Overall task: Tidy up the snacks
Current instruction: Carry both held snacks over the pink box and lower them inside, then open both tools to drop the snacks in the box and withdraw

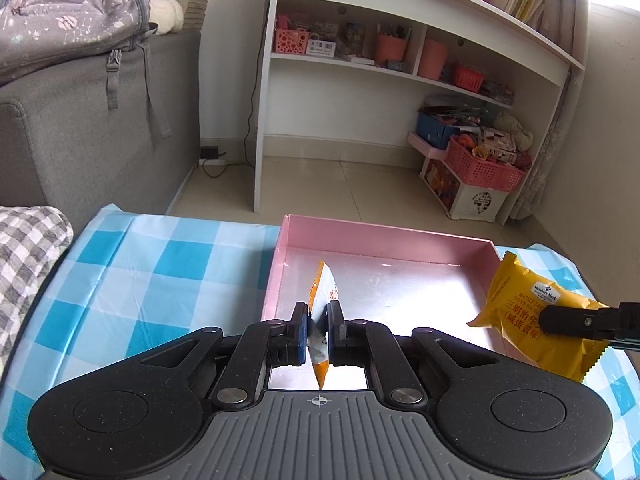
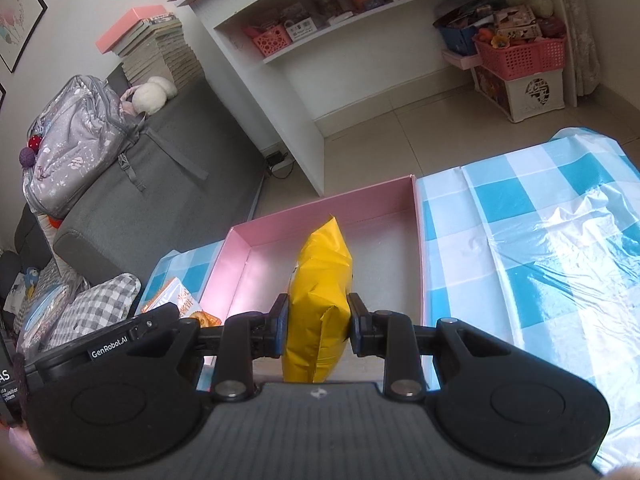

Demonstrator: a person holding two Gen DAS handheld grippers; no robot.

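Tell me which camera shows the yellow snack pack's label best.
The left wrist view: the yellow snack pack faces it, printed label readable. The right wrist view sees it only edge-on between the right gripper jaws.

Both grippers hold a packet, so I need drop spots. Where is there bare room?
The pink box floor lies bare between its walls. The checked cloth right of the box is bare too. Crowded: the box's near edge, where the left gripper and right gripper hold packets.

Glossy plastic tablecloth (image 2: 540,240); shiny yellow snack wrapper (image 2: 320,300); matt pink box (image 1: 380,236).
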